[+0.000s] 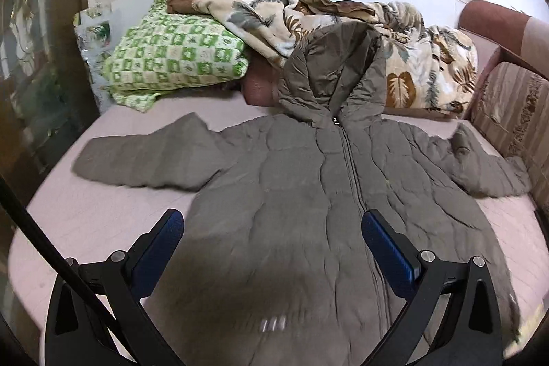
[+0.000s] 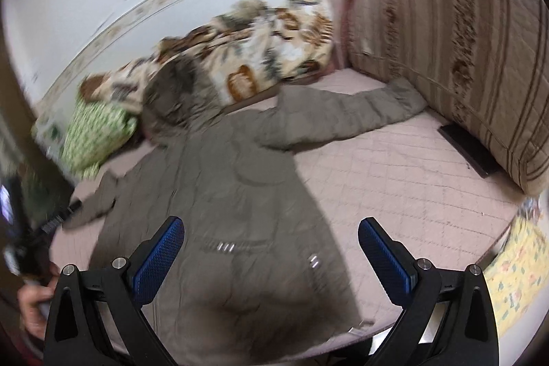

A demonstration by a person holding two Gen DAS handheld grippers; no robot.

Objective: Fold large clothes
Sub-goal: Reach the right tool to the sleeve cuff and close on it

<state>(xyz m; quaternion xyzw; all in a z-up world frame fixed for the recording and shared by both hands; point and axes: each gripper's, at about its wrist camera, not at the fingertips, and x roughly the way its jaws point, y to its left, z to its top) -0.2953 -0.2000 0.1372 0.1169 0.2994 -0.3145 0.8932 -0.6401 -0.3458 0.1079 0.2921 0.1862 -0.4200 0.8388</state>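
A large grey-green padded jacket (image 1: 308, 187) lies flat and zipped on the pink bed sheet (image 1: 85, 211), both sleeves spread out and the hood up toward the bedding. It also shows in the right wrist view (image 2: 233, 194), blurred. My left gripper (image 1: 272, 222) is open and empty above the jacket's lower front. My right gripper (image 2: 271, 228) is open and empty above the jacket's lower right side, near the hem. The left sleeve (image 1: 137, 160) reaches left; the right sleeve (image 2: 343, 112) reaches toward the headboard.
A green checked pillow (image 1: 171, 54) and a leaf-patterned blanket (image 1: 411, 57) lie along the wall behind the hood. A striped padded headboard (image 2: 463, 64) stands at the right. A dark flat object (image 2: 470, 153) lies at its foot. A yellow patterned cloth (image 2: 518, 270) is at the bed's right edge.
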